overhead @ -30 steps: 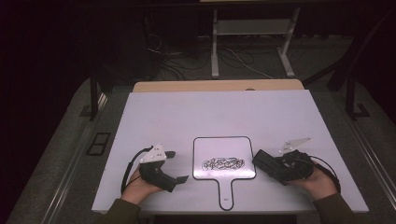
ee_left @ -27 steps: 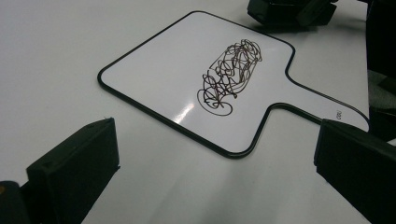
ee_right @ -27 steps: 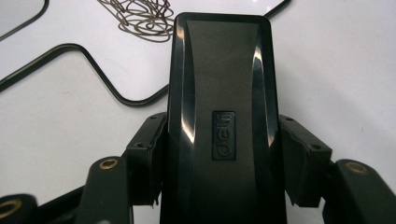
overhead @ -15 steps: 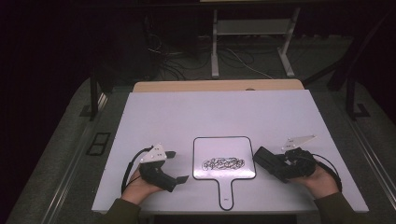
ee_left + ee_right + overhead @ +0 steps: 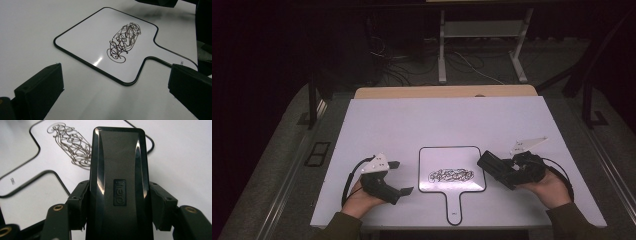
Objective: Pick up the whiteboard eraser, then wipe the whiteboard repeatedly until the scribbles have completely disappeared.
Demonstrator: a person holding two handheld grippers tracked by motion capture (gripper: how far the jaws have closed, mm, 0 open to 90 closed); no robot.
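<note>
White tabletop under dim light, dark floor and cables beyond. Right gripper is clamped across the middle of a black whiteboard eraser, its front end poised at the right edge of the paddle-shaped whiteboard, near the scribble. That eraser looks light, rigid, glossy-backed and likely slick, so a grip on the long sides seems right. The thin board could slide when rubbed. Left gripper rests beside the board, jaws spread wide, holding nothing.
</note>
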